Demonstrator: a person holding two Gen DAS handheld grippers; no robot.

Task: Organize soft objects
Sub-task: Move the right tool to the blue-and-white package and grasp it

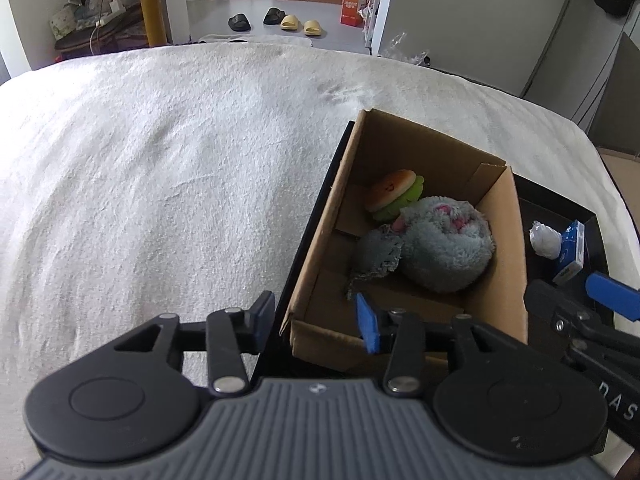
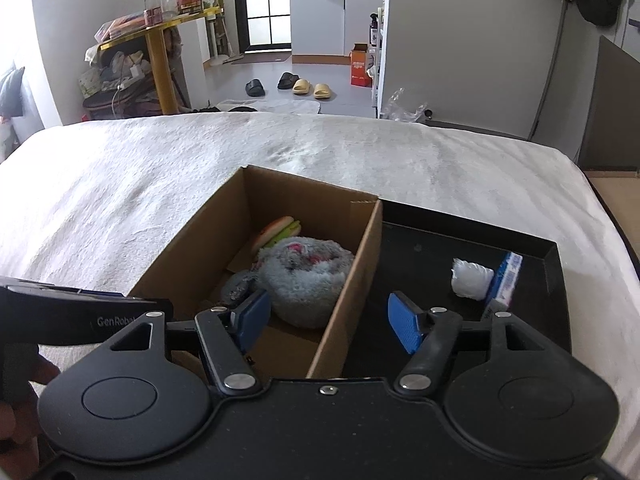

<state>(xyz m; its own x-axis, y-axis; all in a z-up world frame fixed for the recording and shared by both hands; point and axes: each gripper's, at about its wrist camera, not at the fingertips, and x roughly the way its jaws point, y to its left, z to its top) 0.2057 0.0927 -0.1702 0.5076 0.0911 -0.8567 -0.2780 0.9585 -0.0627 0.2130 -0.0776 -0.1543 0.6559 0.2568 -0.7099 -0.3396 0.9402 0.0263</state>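
White fuzzy bedspread (image 2: 160, 184) underneath, so the brown cardboard box (image 2: 344, 312) corrals the fluffy grey plush (image 2: 308, 280) and burger squishy (image 2: 278, 230). Left gripper (image 1: 316, 320) and right gripper (image 2: 332, 316) hang spread wide, holding nothing, near its front.

a bed covered with a white fuzzy blanket (image 1: 160, 184) carries a black tray (image 2: 548, 264) near its right edge. an open cardboard box (image 2: 352, 264) stands in the tray's left part.
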